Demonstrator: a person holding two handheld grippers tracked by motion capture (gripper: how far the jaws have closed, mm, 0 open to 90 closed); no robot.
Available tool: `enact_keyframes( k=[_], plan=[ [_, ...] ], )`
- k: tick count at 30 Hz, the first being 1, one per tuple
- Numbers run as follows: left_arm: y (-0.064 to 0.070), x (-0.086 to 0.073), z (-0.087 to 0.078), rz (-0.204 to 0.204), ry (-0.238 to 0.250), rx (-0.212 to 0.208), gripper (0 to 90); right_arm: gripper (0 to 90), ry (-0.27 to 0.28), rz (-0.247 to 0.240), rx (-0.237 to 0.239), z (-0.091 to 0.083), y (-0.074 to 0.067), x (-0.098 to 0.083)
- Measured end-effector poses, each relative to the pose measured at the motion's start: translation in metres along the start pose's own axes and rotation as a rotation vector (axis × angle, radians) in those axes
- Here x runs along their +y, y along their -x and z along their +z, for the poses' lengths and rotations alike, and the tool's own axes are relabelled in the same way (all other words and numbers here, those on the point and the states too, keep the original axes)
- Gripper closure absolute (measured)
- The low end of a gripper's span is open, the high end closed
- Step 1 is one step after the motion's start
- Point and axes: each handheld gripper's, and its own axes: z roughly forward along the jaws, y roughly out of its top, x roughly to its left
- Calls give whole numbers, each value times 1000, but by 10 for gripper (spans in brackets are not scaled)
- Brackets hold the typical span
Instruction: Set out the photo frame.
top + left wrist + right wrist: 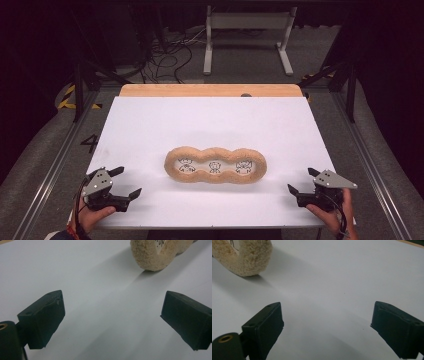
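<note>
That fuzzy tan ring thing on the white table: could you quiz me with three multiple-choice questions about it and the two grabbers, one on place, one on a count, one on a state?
1. Where does the fuzzy ring lie?
A. between the two grippers
B. at the table's far edge
C. in the left gripper

2. How many openings with drawings does it frame?
A. one
B. three
C. five

3. How stand the left gripper and right gripper?
A. both shut
B. one shut
C. both open

Answers: 1 A, it sits mid-table between them, touching neither. 2 B, three holes in a row. 3 C, each pair of jaws stands wide apart.
</note>
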Motion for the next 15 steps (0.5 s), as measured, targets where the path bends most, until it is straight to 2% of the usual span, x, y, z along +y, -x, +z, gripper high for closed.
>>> enact_keyframes(
  k=[3, 11, 15],
  plan=[
    [1, 1, 0, 6, 10, 14, 57, 99, -5, -8, -6, 1, 0, 0],
    [1, -1, 0, 5, 5, 4, 59, 99, 6, 10, -30, 0, 3, -1],
    [1, -1, 2, 2, -4, -2, 58, 99, 2, 1, -30, 2, 2, -1]
  ],
)
